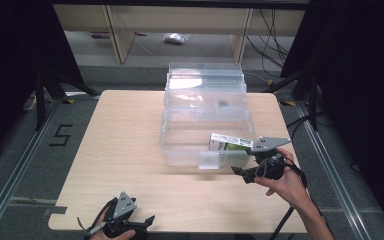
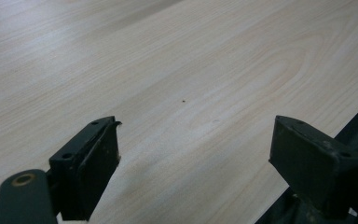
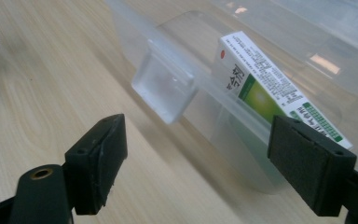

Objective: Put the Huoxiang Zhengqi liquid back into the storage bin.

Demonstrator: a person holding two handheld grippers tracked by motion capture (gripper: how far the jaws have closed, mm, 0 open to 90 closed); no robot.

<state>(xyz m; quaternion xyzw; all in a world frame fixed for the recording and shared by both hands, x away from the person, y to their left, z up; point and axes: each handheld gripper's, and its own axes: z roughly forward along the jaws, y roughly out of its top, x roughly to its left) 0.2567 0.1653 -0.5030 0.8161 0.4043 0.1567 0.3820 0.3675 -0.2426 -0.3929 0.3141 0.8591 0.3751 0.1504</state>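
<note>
A clear plastic box (image 1: 177, 150) stands open on the wooden table (image 1: 125, 140), its lid (image 1: 205, 80) folded back behind it. A white and green carton (image 1: 230, 143) leans inside at the box's front right corner. My right gripper (image 1: 240, 174) hovers just in front of that corner, open and holding nothing. In the right gripper view its jaws (image 3: 198, 140) stand wide apart, facing the box's front latch (image 3: 163, 86) and the carton (image 3: 261, 84) behind the clear wall. My left gripper (image 1: 142, 224) rests near the table's front edge, open (image 2: 196, 140) over bare wood.
The front latch (image 1: 209, 160) juts out from the box's front wall. A small dark spot (image 1: 223, 103) shows in the lid. Bare tabletop (image 2: 168, 60) spreads to the left of the box. Black stands and cables flank the table on the floor.
</note>
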